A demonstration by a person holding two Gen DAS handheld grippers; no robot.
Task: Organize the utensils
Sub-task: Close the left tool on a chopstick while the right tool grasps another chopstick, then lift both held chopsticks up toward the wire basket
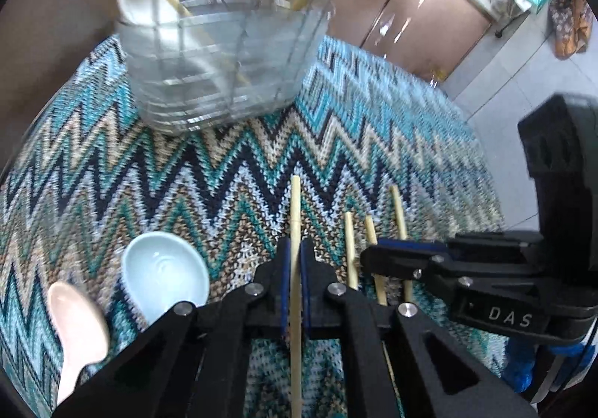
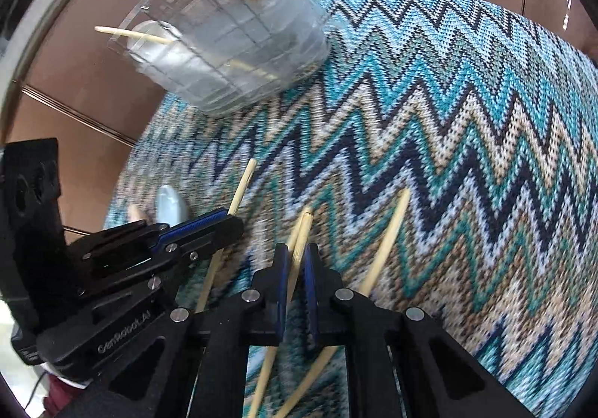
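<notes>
A bamboo chopstick (image 1: 295,216) runs straight up between the blue pads of the left claw (image 1: 295,257), which is clamped narrow on it. To its right the right claw (image 2: 297,261) pinches another chopstick (image 2: 303,231), with loose chopsticks (image 1: 398,209) lying just beside. Left of the left claw sit a pale blue spoon (image 1: 164,276) and a pink spoon (image 1: 74,321) on the zigzag cloth (image 1: 149,164) over the desk. Ahead stands a clear organizer (image 1: 224,44) holding chopsticks.

Motion-blurred, the clear holder (image 1: 224,44), with contents probably chopsticks and a spoon. Cut off by the lower edge: the pink spoon (image 1: 76,328) and held chopstick (image 1: 296,268). Hidden behind the left gripper (image 2: 209,231), most of the pale blue spoon (image 2: 170,207).
</notes>
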